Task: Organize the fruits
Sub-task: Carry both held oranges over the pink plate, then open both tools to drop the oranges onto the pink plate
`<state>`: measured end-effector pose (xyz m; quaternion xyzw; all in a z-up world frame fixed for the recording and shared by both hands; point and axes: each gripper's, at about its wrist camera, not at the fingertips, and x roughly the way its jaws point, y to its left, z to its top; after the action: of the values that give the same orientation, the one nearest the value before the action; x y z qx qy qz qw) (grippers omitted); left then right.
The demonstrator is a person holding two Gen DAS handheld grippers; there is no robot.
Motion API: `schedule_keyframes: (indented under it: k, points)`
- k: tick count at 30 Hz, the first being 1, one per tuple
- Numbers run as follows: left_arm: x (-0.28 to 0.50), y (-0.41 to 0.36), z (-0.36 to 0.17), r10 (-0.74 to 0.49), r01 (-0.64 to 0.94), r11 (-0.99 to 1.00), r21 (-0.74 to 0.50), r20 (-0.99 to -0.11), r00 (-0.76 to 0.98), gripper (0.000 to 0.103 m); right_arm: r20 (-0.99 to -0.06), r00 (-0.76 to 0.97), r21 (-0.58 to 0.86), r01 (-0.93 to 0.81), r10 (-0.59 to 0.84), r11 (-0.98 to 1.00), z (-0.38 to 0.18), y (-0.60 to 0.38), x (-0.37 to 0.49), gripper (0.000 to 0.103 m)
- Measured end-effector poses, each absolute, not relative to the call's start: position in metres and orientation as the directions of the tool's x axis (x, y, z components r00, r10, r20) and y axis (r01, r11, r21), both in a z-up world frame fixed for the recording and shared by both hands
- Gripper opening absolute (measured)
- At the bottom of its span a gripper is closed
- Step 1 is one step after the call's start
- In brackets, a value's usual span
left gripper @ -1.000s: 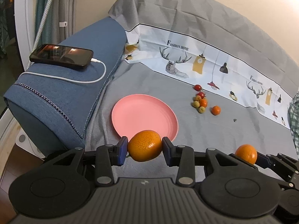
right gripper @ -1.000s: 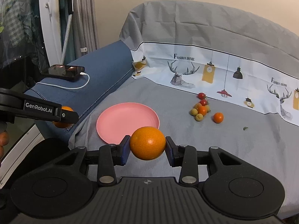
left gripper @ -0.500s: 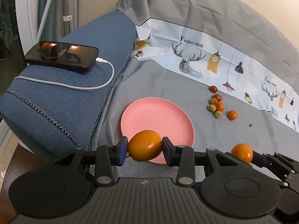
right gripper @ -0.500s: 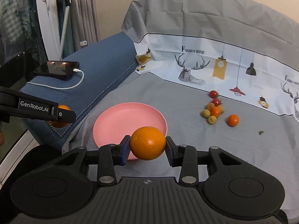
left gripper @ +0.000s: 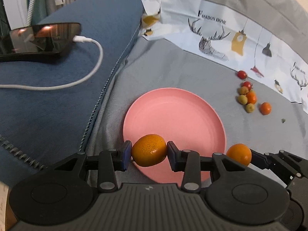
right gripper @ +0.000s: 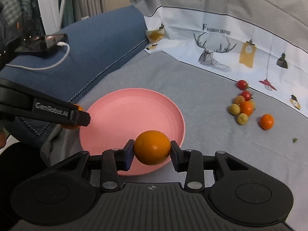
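**Oranges held over the rim of a pink plate**

Phone [left gripper: 36, 39] first, at the far left: it lies dark and glossy on a blue cushion [left gripper: 48, 100], with a white cable [left gripper: 90, 75] plugged into its end and looping across the fabric. A row of stitching runs down the cushion's edge where it meets the grey sheet [left gripper: 173, 67].

Next along, the left gripper [left gripper: 149, 154] is clamped on a mottled orange [left gripper: 149, 150], both pads pressed against the fruit's sides. In its own view that orange sits over the near left rim of the pink plate [left gripper: 173, 115], which lies flat on the sheet with nothing on it. From the right wrist view the same gripper [right gripper: 84, 118] comes in from the left as a black bar marked with white lettering, its tip at the plate's left edge and only a sliver of its orange [right gripper: 73, 127] showing behind it.

Further right, the right gripper [right gripper: 152, 154] pinches a second, smoother orange [right gripper: 152, 147] between its pads, over the plate's near right rim. In the left wrist view this orange [left gripper: 239, 154] shows just off the plate's near right edge.

Well to the right of the plate, a cluster of small fruit [right gripper: 242, 105] rests on the sheet: red, orange and yellow-green pieces touching one another, one red piece [right gripper: 242, 84] slightly behind and one small orange piece [right gripper: 266, 121] just apart. A printed white cloth [right gripper: 221, 44] with a stag and lamps runs behind them.
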<state>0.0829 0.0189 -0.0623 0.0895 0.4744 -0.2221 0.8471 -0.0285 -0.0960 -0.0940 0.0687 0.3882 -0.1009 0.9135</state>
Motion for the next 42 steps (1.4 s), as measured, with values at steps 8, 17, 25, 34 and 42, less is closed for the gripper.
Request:
schedule_keyframes:
  k: [8, 17, 25, 34, 42]
  points:
    - [0.108, 0.0, -0.088, -0.249, 0.473, 0.881, -0.019, -0.868, 0.429, 0.044, -0.748, 0.654, 0.028, 0.2, -0.112, 0.979, -0.116, -0.101, -0.002, 0.041]
    - [0.115, -0.009, -0.096, -0.233, 0.511, 0.859, 0.036, -0.861, 0.452, 0.101, -0.758, 0.641, -0.002, 0.182, -0.12, 0.983, -0.125, -0.102, 0.012, 0.048]
    - [0.08, 0.003, -0.063, -0.277, 0.545, 0.834, 0.087, -0.788, 0.549, 0.103, -0.73, 0.669, -0.017, 0.188, -0.14, 0.982, -0.095, -0.096, -0.018, 0.089]
    - [0.022, 0.058, -0.031, -0.23, 0.455, 0.889, 0.047, -0.815, 0.531, 0.103, -0.736, 0.657, 0.019, 0.26, -0.162, 0.965, -0.061, -0.065, -0.089, 0.095]
    - [-0.026, 0.094, -0.01, -0.198, 0.402, 0.914, 0.053, -0.807, 0.556, 0.103, -0.623, 0.745, 0.009, 0.313, -0.239, 0.95, -0.017, -0.053, -0.139, 0.098]
